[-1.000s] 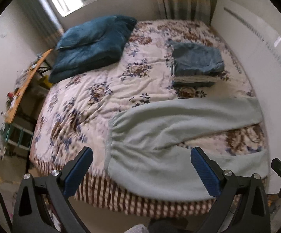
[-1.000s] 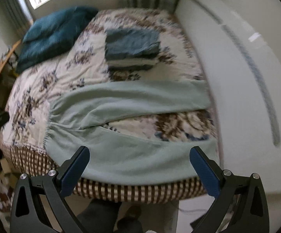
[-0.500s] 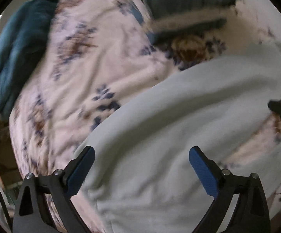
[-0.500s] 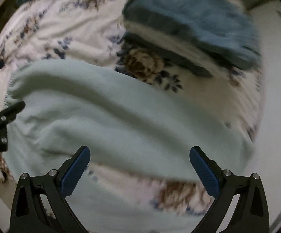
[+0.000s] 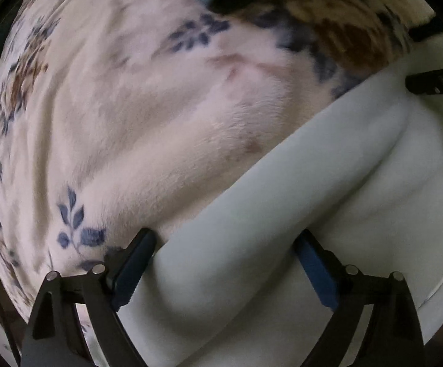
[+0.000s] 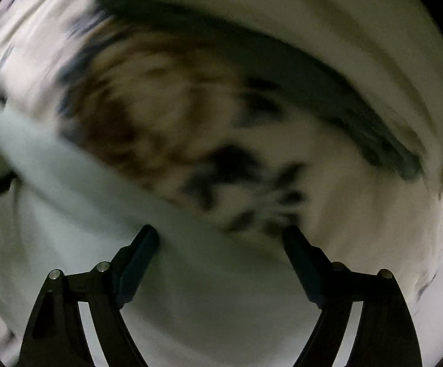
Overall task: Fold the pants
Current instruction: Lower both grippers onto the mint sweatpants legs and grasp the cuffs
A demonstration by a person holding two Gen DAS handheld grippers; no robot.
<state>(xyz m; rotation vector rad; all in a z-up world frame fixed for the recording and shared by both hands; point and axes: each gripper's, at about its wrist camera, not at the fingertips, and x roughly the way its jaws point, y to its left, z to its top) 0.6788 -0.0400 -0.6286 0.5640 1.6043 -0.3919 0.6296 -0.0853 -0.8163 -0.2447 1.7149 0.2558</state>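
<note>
Across the bed, a cream blanket (image 5: 135,116) printed with blue leaf sprigs and brown blooms fills most of both wrist views, and the pale green pants (image 5: 282,214) lie spread on it, their upper edge running diagonally through the left wrist view. The right wrist view is badly smeared, but the same pants (image 6: 83,214) show as a pale band in its lower left. The left gripper (image 5: 226,238) points down at the cloth, its jaws set wide and just closing inward, with a raised fold of the pants edge lying between the blue pads; they have not yet pinched it. The right gripper (image 6: 219,232) likewise stands wide while its jaws close in, straddling the pants edge where it meets the blanket.
</note>
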